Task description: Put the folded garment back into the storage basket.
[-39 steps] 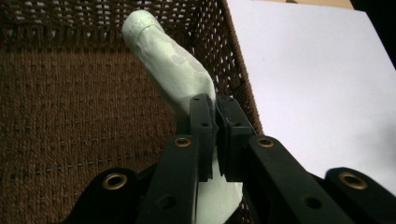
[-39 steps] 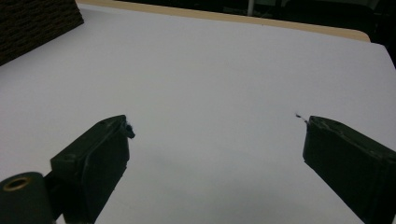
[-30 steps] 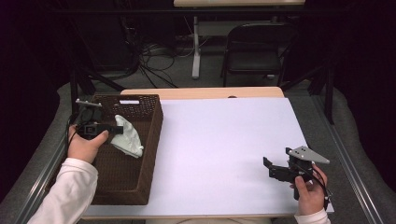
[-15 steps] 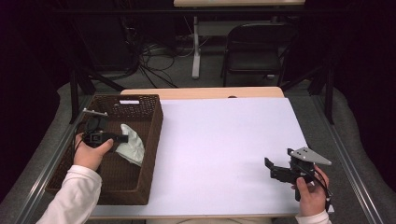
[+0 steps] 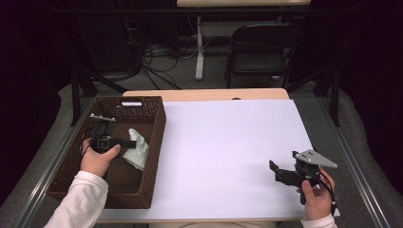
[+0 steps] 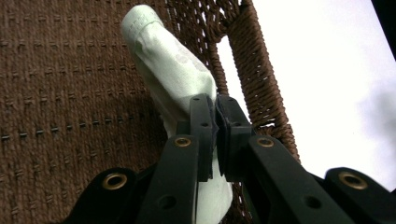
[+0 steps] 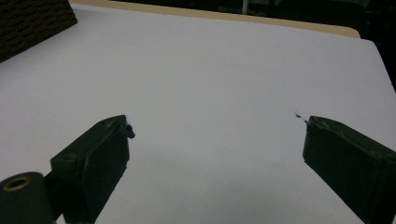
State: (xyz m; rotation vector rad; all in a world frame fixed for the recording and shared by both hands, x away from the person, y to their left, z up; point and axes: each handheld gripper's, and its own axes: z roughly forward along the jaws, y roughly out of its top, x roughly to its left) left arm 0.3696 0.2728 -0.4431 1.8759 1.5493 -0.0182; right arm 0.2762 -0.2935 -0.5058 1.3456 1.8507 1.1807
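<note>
Left tongs [image 6: 215, 112] are clenched on a pale cloth [image 6: 168, 65] inside the basket [image 5: 154, 142], hard by its right wall; right tongs [image 5: 277, 172] stand released over the white table [image 5: 228, 142], well apart. We judge the step as lifting the cloth out. Next move calls for raising it clear of the wall without snagging.

We find the left gripper [image 5: 124, 142] held level inside the basket [image 5: 153, 142], jaws pinched together on pale cloth [image 6: 173, 70]. The right gripper [image 7: 215, 154] rests far from that basket, near the table's opposite edge, jaws spread wide with nothing between them.
</note>
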